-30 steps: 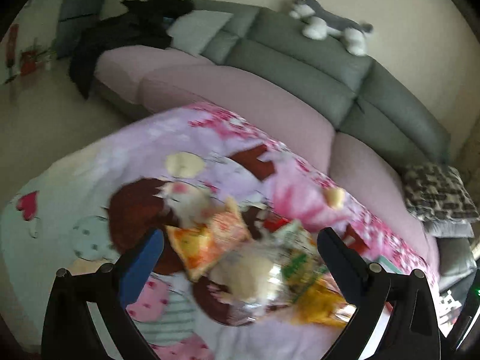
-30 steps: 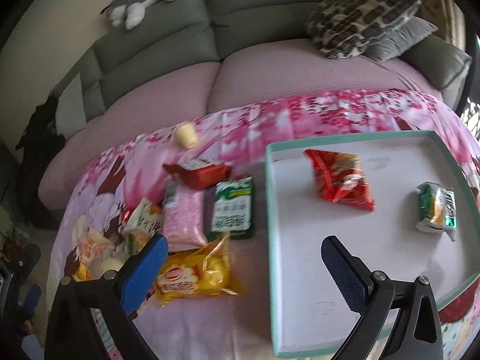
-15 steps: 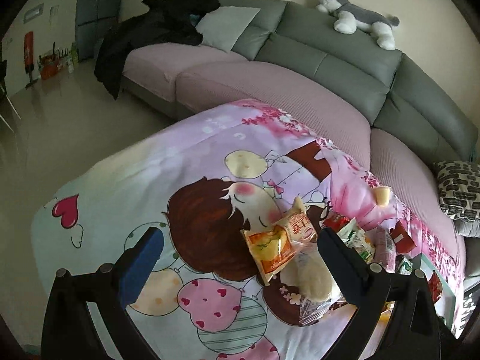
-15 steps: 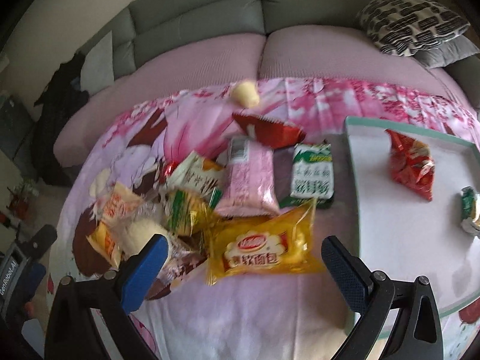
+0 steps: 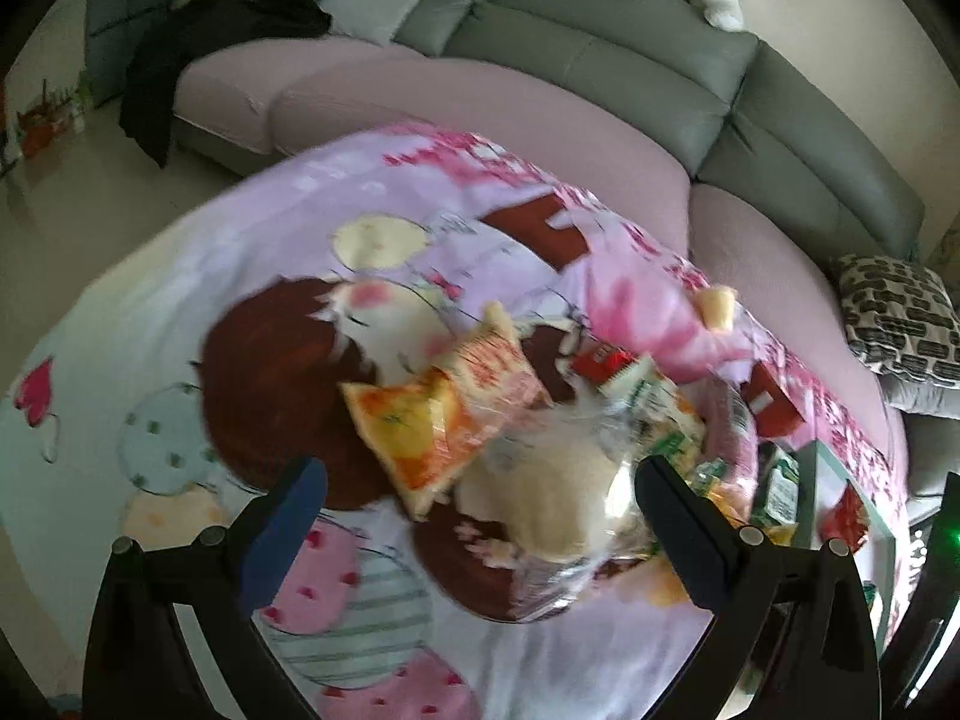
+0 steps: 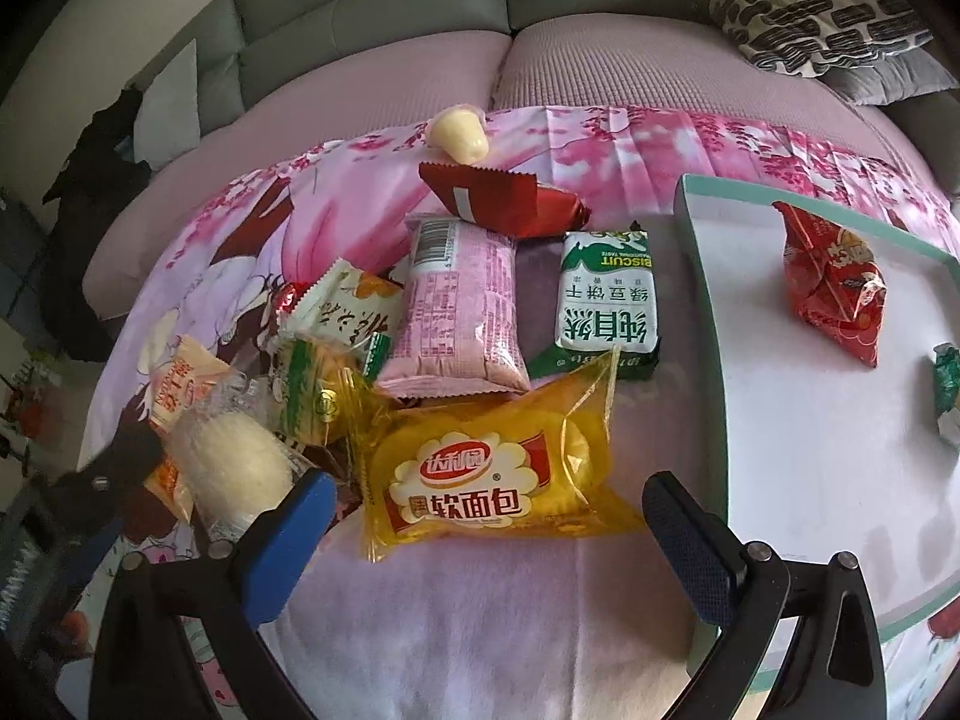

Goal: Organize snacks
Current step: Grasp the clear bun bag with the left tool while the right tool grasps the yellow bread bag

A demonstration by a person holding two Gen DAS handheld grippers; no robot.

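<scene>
Crinkly clear film wraps the pale bread roll (image 6: 231,468) at the far left of the snack heap, at about nine o'clock in the right wrist view, and it is the piece lying under the left gripper (image 5: 477,501). That gripper stands wide, holding nothing, with the roll just ahead of its right finger and an orange packet (image 5: 420,432) overlapping the roll at eleven o'clock. A clean pick there, I judge, means centring the fingers across the roll's short side and closing on the bread itself, not on the loose film, so the orange packet is not dragged along.

Moving right, the heap holds a cream and green packet (image 6: 351,312), a pink packet (image 6: 459,309) lying label-up, a dark red wrapper (image 6: 498,201) beyond it at twelve o'clock, and a small pale jelly cup (image 6: 459,132) further back near the cloth's edge. Nearest the right gripper (image 6: 483,519) lies the yellow soft-bread bag (image 6: 486,468), just beyond the open fingers; this gripper is also wide and empty. The bag is puffy and slick, so the next move probably calls for a low approach and a grip across its middle, where the bread gives body.

Right of it a green and white biscuit pack (image 6: 609,294) lies flat, just beside the teal-rimmed tray (image 6: 699,276). The tray, on the cloth-covered bench (image 6: 480,630) at three o'clock, already holds a red crisp bag (image 6: 837,282) and a small green packet (image 6: 948,369), well apart, with plenty of bare floor for more.
</scene>
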